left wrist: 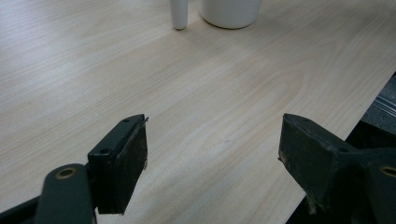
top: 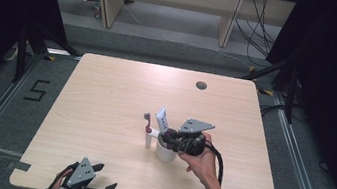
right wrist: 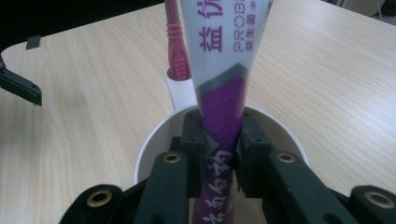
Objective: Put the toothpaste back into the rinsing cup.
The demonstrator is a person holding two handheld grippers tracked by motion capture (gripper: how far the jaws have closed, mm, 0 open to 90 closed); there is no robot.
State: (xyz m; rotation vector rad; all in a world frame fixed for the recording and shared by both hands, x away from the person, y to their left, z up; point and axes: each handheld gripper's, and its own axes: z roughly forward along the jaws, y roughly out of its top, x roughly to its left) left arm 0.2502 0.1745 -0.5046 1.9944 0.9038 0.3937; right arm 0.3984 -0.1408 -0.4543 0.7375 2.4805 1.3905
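Observation:
A white and purple toothpaste tube [right wrist: 224, 70] stands upright with its lower end inside a white cup [right wrist: 149, 149]. My right gripper [right wrist: 222, 144] reaches over the cup's rim, both pads pressed against the tube's purple part. Just behind the cup, a pink toothbrush [right wrist: 175, 42] stands in a narrow white holder [top: 148, 139]. In the high view the tube [top: 162, 119] rises out of the cup [top: 165, 152] at the table's middle, with the right gripper [top: 172, 138] at the cup's top. My left gripper [top: 106, 178] stands open over bare wood near the front left edge, jaws wide apart [left wrist: 212, 140].
The wooden table [top: 106, 90] has a small round hole [top: 201, 85] at the back right. The table's front edge runs close under the left gripper. Dark floor and metal rails surround the table. The cup's base [left wrist: 229, 11] lies far ahead of the left jaws.

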